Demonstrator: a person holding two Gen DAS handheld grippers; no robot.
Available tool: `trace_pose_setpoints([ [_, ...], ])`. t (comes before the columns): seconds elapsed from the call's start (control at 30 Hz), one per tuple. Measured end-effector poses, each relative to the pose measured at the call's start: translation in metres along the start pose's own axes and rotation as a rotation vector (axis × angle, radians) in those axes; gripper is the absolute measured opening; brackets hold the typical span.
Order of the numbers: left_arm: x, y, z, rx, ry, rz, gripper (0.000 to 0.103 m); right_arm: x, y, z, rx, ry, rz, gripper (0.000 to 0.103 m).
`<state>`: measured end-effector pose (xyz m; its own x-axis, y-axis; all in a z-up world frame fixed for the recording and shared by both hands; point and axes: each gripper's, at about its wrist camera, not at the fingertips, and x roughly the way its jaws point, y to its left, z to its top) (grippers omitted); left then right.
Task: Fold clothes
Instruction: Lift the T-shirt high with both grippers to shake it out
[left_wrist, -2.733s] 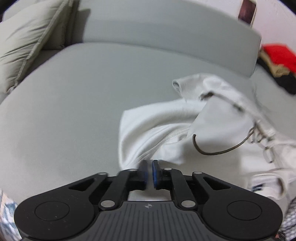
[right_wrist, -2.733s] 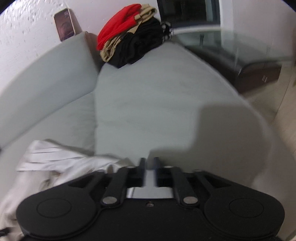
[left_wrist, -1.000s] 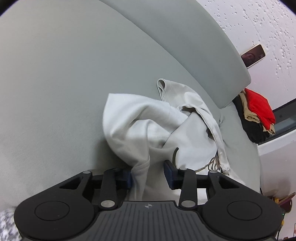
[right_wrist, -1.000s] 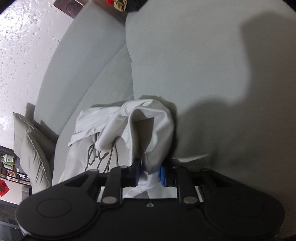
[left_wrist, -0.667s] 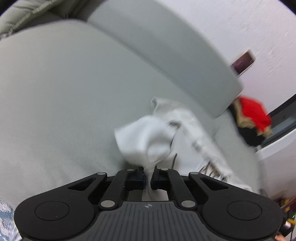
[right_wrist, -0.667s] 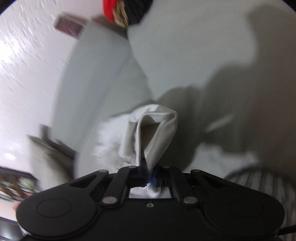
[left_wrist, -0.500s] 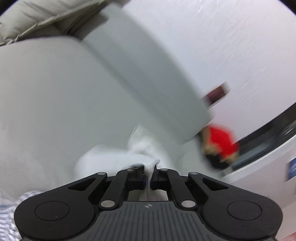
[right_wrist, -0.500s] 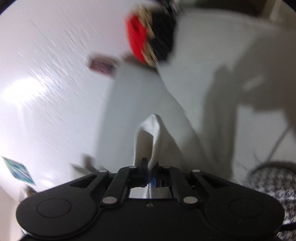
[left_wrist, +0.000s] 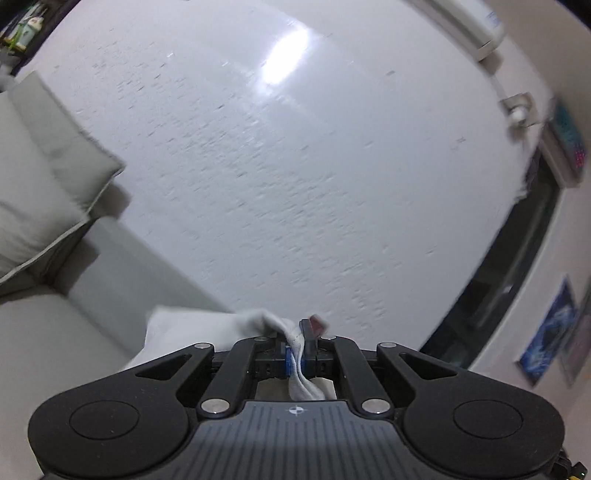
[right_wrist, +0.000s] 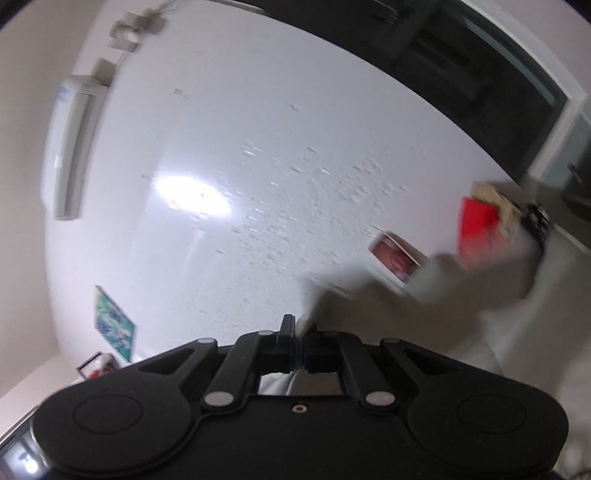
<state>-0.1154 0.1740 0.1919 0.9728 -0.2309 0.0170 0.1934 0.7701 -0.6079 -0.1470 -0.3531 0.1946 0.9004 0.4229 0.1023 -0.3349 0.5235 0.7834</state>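
A white garment (left_wrist: 207, 325) hangs lifted off the grey sofa (left_wrist: 44, 332). My left gripper (left_wrist: 297, 334) is shut on a bunched fold of it, and cloth trails left and down below the jaws. In the right wrist view my right gripper (right_wrist: 298, 332) is shut on another part of the white garment (right_wrist: 321, 306), which rises blurred past the fingertips. Both grippers point about level at the white wall. Most of the garment is hidden below the gripper bodies.
A grey cushion (left_wrist: 40, 177) leans at the sofa's left end. A pile of red, tan and black clothes (right_wrist: 491, 229) lies at the sofa's far right, beside a small framed picture (right_wrist: 397, 256). A dark window (left_wrist: 517, 277) is on the right.
Both grippers closed on the white garment as it lay on the sofa, then rose fast and tipped up to level. The view swung from the seat to the wall, and the garment came up with them.
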Motion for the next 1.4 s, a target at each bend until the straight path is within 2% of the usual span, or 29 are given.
trace_pose_setpoints([
  [0.1,-0.031,-0.017,0.013,0.004,-0.102,-0.053,0.004,-0.031,0.022,0.01,-0.038,-0.107,0.099,0.004],
  [0.23,-0.031,-0.029,0.022,-0.033,-0.09,-0.139,0.004,-0.041,0.039,0.021,-0.066,-0.167,0.164,0.005],
  [0.33,-0.011,-0.026,0.022,-0.017,-0.057,-0.12,0.009,-0.013,0.034,0.029,-0.072,-0.168,0.152,0.005],
  [0.4,0.02,-0.004,0.018,-0.031,0.016,-0.05,0.01,0.025,0.017,0.033,-0.065,-0.139,0.101,0.005],
  [0.47,0.065,0.029,0.012,-0.076,0.128,0.05,0.01,0.066,-0.01,0.023,-0.033,-0.07,0.018,0.005],
  [0.5,0.092,0.048,0.009,-0.115,0.196,0.094,0.006,0.09,-0.026,0.017,-0.01,-0.026,-0.032,0.005],
  [0.57,0.15,0.092,0.002,-0.215,0.339,0.156,0.004,0.137,-0.058,0.006,0.038,0.061,-0.131,0.005],
  [0.63,0.196,0.127,-0.002,-0.299,0.418,0.206,0.002,0.181,-0.076,0.003,0.045,0.1,-0.205,0.004],
  [0.67,0.205,0.129,0.005,-0.293,0.397,0.212,0.002,0.202,-0.082,0.002,0.043,0.113,-0.238,0.004],
  [0.73,0.209,0.118,0.027,-0.228,0.309,0.159,0.002,0.222,-0.073,0.011,0.007,0.085,-0.213,0.004],
  [0.83,0.193,0.087,0.062,-0.082,0.147,0.042,0.002,0.222,-0.027,0.042,-0.1,-0.018,-0.113,0.004],
  [0.93,0.177,0.083,0.069,0.006,0.053,0.017,0.002,0.208,-0.017,0.047,-0.152,-0.065,-0.08,0.004],
  [1.0,0.173,0.095,0.056,0.032,0.05,0.043,0.0,0.203,-0.034,0.036,-0.159,-0.03,-0.121,0.004],
  [1.07,0.175,0.117,0.03,0.058,0.084,0.108,0.0,0.204,-0.068,0.015,-0.151,0.038,-0.199,0.004],
  [1.2,0.175,0.186,-0.055,-0.005,0.262,0.255,0.0,0.217,-0.156,-0.054,-0.029,0.257,-0.383,0.004],
  [1.3,0.185,0.244,-0.121,-0.1,0.395,0.402,0.0,0.229,-0.221,-0.115,0.079,0.409,-0.512,0.004],
  [1.4,0.188,0.292,-0.176,-0.2,0.518,0.509,0.0,0.222,-0.265,-0.163,0.152,0.492,-0.628,0.004],
])
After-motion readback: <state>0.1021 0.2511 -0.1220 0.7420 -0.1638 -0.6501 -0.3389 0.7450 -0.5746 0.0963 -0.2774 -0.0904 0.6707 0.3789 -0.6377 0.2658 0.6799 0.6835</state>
